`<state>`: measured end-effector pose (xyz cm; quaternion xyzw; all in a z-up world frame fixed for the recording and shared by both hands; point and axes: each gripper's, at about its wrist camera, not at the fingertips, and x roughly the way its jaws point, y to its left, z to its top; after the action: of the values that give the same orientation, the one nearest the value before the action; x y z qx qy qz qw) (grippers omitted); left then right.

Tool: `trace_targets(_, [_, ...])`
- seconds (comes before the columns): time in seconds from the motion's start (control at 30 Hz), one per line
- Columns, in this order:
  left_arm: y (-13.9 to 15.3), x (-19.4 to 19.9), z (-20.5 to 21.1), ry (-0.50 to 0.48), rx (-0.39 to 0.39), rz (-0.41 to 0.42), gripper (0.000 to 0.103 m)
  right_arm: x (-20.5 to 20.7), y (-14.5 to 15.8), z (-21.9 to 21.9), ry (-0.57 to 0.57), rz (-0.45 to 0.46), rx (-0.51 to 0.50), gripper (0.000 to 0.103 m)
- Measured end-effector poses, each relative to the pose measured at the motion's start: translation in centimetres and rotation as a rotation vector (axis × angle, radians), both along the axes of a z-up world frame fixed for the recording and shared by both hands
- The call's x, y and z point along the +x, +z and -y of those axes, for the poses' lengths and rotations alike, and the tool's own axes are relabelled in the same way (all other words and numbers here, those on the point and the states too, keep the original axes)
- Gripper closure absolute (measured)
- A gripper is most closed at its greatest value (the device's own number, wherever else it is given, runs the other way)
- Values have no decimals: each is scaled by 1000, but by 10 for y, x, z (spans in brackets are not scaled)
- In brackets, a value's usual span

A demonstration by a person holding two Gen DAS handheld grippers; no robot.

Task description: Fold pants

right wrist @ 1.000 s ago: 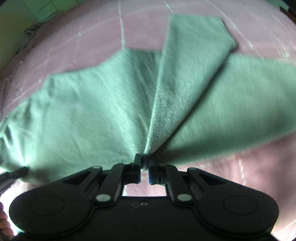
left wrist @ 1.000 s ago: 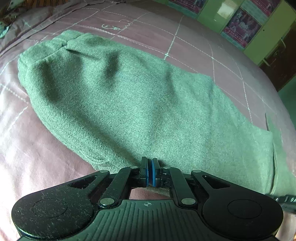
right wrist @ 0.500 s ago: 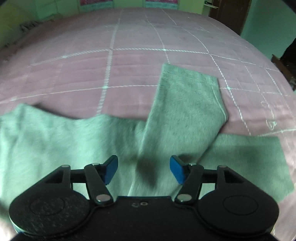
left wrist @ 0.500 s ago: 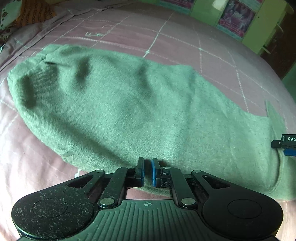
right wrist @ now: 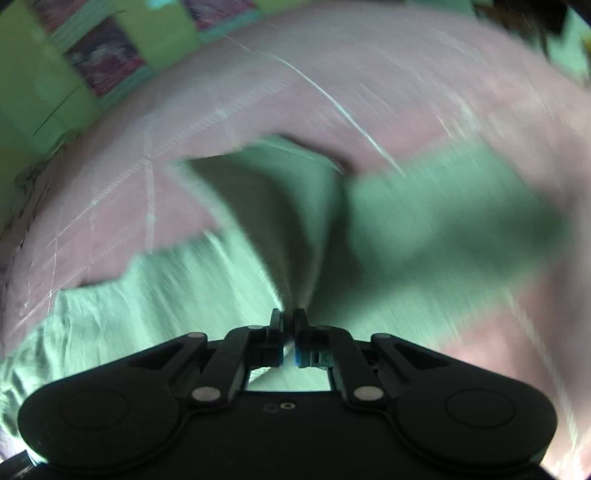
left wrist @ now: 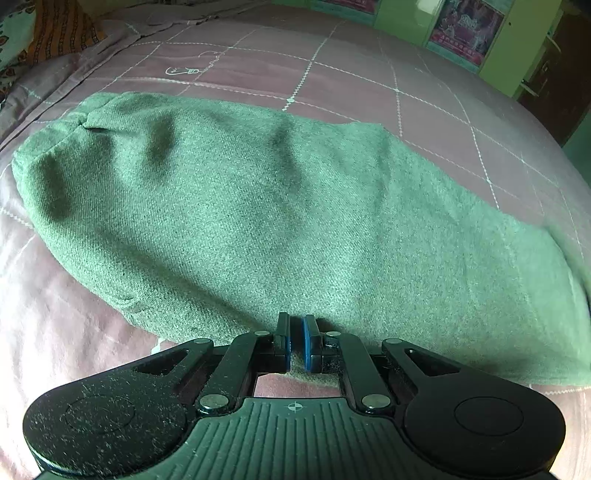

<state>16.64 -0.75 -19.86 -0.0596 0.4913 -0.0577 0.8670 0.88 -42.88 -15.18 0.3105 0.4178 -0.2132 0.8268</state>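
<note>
- Green, coarse-knit fleece pants (left wrist: pixel 280 221) lie spread on the bed, over a dusty-pink quilted bedspread (left wrist: pixel 369 77) stitched with a white grid; in our left wrist view they run from the far left side of the bed to its right side, with the gathered waistband at the left end.
- Our left tongs (left wrist: pixel 296 343) sit at the near edge of the pants. Their blue pads (left wrist: pixel 307 345) are drawn almost together, with a narrow gap between them, and a little of the green fabric shows at and just behind that gap. We cannot tell whether they are gripping the hem.
- Our right tongs (right wrist: pixel 289 338) are pressed together on a fold of the same green pants (right wrist: pixel 424 221); the cloth rises in a taut ridge from the fingertips and fans out to both sides.
- The right wrist view is heavily blurred, so finer detail of the fabric there is lost. We can make out one pant leg reaching towards the right side of the bed and a darker hollow beneath the lifted fold.
- Beyond the far edge of the bed stands a lime-green wall (left wrist: pixel 410 22) with pink posters (left wrist: pixel 469 27) in teal frames.
- Patterned orange and pale cloth (left wrist: pixel 55 29) lies at the far left corner of the bed.
</note>
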Motion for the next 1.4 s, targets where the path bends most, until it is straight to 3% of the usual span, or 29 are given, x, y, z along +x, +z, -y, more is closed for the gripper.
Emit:
trace_targets(0.07, [0,1,1,0,6,-2,96,-14,-21,2,-2,-43,32,98])
trace_targets(0.13, [0,1,1,5,8,-4,96,-14,-25,-2,25,-45,0,95])
trace_targets(0.2, [-1,1,2,8,11,-5,96,-6,-12,-11,58,-56,-132,71])
trace_targets(0.3, [-1,1,3,11,18,-5,96,11,2,-22,126,-65,-324,51])
trace_targets(0.37, [-2,0,4,13,21,-3,96,28,3,-27,162,-86,-404,51])
trace_targets(0.5, [-2,0,4,12,27,-3,96,53,5,-22,143,-82,-439,52])
trace_targets(0.57, [-2,0,3,13,25,-4,96,59,8,-8,115,-68,-428,58])
trace_targets(0.6, [-2,0,3,13,24,-5,96,59,10,-1,86,-44,-403,77])
trace_targets(0.67, [-2,0,4,9,30,-3,96,48,15,17,23,3,-312,97])
trace_targets(0.83, [-1,-1,6,-10,48,4,96,-16,10,60,-153,80,-89,98])
trace_targets(0.97, [-2,0,6,-20,57,3,96,-65,-16,77,-244,50,36,97])
trace_targets(1.03, [-1,0,6,-20,62,3,96,-72,-20,81,-238,57,36,96])
trace_targets(1.1, [-1,-1,7,-17,68,5,96,-65,-12,77,-206,46,-17,82])
trace_targets(1.17, [-1,-1,9,-15,73,7,96,-55,-6,78,-202,47,-64,77])
trace_targets(1.27, [-1,-2,9,-14,74,8,96,-36,2,81,-171,31,-142,72])
trace_targets(1.33, [-1,-2,9,-15,76,8,96,-31,8,82,-177,67,-131,68])
trace_targets(1.37, [-1,-2,9,-16,79,8,96,-30,11,82,-184,78,-132,58])
trace_targets(1.4, [-1,-2,10,-18,83,9,96,-30,12,82,-183,85,-145,41])
